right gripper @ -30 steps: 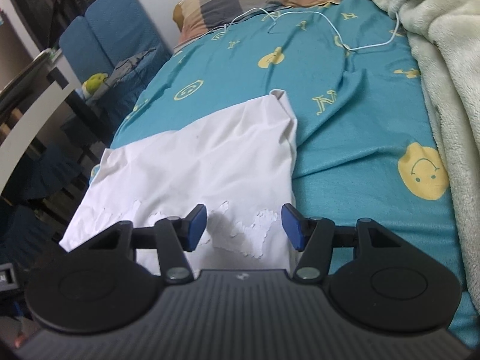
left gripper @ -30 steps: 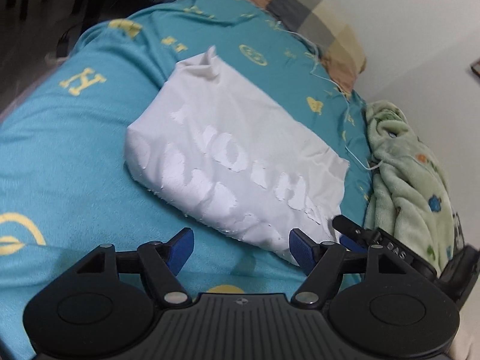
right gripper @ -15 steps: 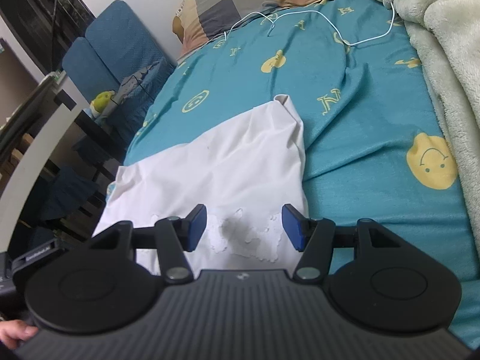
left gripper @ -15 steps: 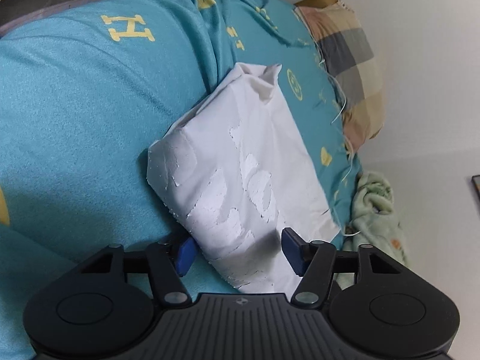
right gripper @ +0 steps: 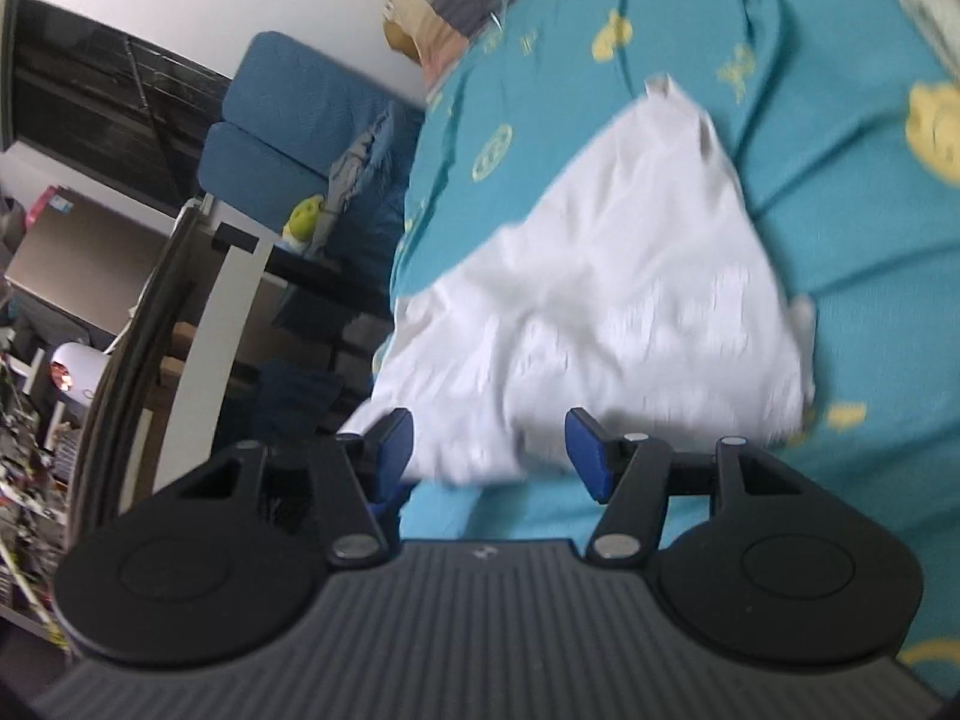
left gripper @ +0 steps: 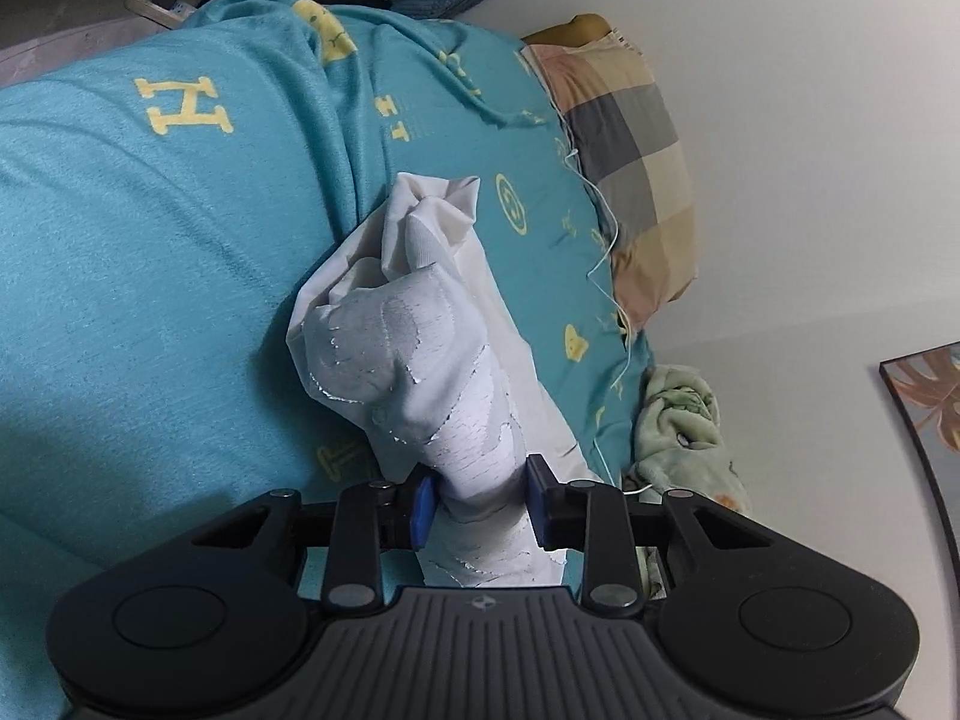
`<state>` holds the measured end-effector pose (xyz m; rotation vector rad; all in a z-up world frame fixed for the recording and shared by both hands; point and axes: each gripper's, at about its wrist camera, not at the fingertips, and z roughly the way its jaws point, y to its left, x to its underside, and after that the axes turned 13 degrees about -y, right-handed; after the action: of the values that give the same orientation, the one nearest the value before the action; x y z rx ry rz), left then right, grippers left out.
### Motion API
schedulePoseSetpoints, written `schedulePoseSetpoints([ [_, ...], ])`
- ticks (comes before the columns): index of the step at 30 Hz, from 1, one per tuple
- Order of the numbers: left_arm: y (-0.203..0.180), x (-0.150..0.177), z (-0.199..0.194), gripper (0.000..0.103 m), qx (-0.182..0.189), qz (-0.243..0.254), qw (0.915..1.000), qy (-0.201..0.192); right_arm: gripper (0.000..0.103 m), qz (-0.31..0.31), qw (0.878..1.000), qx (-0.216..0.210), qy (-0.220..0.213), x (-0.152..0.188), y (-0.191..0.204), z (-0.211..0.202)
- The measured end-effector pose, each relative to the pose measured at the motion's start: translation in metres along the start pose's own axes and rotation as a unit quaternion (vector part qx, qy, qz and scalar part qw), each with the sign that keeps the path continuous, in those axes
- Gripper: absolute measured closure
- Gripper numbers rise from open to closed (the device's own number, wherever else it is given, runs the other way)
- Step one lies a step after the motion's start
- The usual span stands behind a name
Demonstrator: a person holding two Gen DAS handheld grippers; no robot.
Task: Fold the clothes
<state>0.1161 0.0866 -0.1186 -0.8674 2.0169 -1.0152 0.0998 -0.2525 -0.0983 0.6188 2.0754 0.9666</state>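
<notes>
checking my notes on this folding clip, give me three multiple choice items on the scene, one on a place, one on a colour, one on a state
1. Where does the white garment lie?
A. on the bed sheet
B. on the checked pillow
C. on a chair

2. What colour is the bed sheet?
A. plain grey
B. teal with yellow prints
C. red stripes

3. How do the grippers stand?
A. both clear of the cloth
B. only the right one pinches cloth
C. the left gripper is closing with bunched cloth between its pads, the right gripper is open

Answers:
1. A, the garment rests on the sheet, apart from the pillow.
2. B, yellow letters and faces show on teal.
3. C, the left wrist view shows cloth gathered between the blue pads; the right wrist view shows pads wide apart over the garment's edge.
</notes>
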Motion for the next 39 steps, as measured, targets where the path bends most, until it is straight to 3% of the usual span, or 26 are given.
schedulePoseSetpoints([
  [2, 0.001, 0.002, 0.001, 0.068, -0.009, -0.007, 0.9999, 0.0, 0.043, 0.012, 1.0, 0.009, 0.004, 0.001, -0.003, 0.001],
  [6, 0.007, 0.007, 0.004, 0.051, -0.023, -0.028, 0.9993, -0.002, 0.044, 0.029, 0.999, 0.023, 0.003, -0.002, -0.012, 0.001],
  [11, 0.011, 0.017, 0.01, 0.044, -0.052, -0.033, 0.9979, 0.02, 0.044, 0.053, 0.998, 0.028, 0.004, -0.004, -0.019, 0.0],
  [13, 0.014, 0.022, 0.013, 0.036, -0.065, -0.043, 0.9963, 0.035, 0.044, 0.059, 0.998, 0.029, 0.007, -0.004, -0.021, 0.001],
  [18, 0.014, 0.023, 0.02, 0.037, -0.061, -0.027, 0.9971, 0.037, 0.044, 0.091, 0.995, 0.03, 0.007, -0.006, -0.031, -0.002],
  [20, 0.012, 0.021, 0.024, 0.04, -0.06, -0.018, 0.9977, 0.027, 0.044, 0.114, 0.993, 0.033, 0.002, -0.008, -0.039, -0.005],
  [22, 0.011, 0.02, 0.026, 0.056, -0.054, -0.016, 0.9982, 0.021, 0.044, 0.147, 0.989, 0.031, -0.002, -0.009, -0.048, -0.008],
  [23, 0.01, 0.02, 0.026, 0.058, -0.051, -0.013, 0.9984, 0.018, 0.044, 0.165, 0.986, 0.032, 0.0, -0.008, -0.052, -0.009],
  [28, 0.003, 0.021, 0.021, 0.077, -0.029, -0.005, 0.9996, 0.005, 0.044, 0.22, 0.975, 0.019, 0.035, 0.005, -0.057, -0.002],
  [31, -0.004, 0.021, 0.016, 0.08, -0.005, -0.011, 0.9999, 0.0, 0.044, 0.239, 0.97, -0.003, 0.052, 0.018, -0.052, 0.007],
  [34, -0.006, 0.021, 0.013, 0.081, 0.019, -0.026, 0.9995, -0.006, 0.044, 0.27, 0.962, -0.026, 0.027, 0.02, -0.058, 0.016],
  [36, -0.007, 0.022, 0.011, 0.081, 0.024, -0.031, 0.9992, -0.005, 0.038, 0.29, 0.957, -0.012, 0.001, 0.017, -0.069, 0.02],
  [37, -0.006, 0.023, 0.012, 0.081, 0.024, -0.033, 0.9992, -0.004, 0.029, 0.306, 0.952, 0.0, -0.007, 0.018, -0.075, 0.022],
  [39, -0.003, 0.021, 0.013, 0.081, 0.023, -0.044, 0.9988, -0.002, 0.026, 0.344, 0.939, 0.028, -0.008, 0.02, -0.088, 0.024],
])
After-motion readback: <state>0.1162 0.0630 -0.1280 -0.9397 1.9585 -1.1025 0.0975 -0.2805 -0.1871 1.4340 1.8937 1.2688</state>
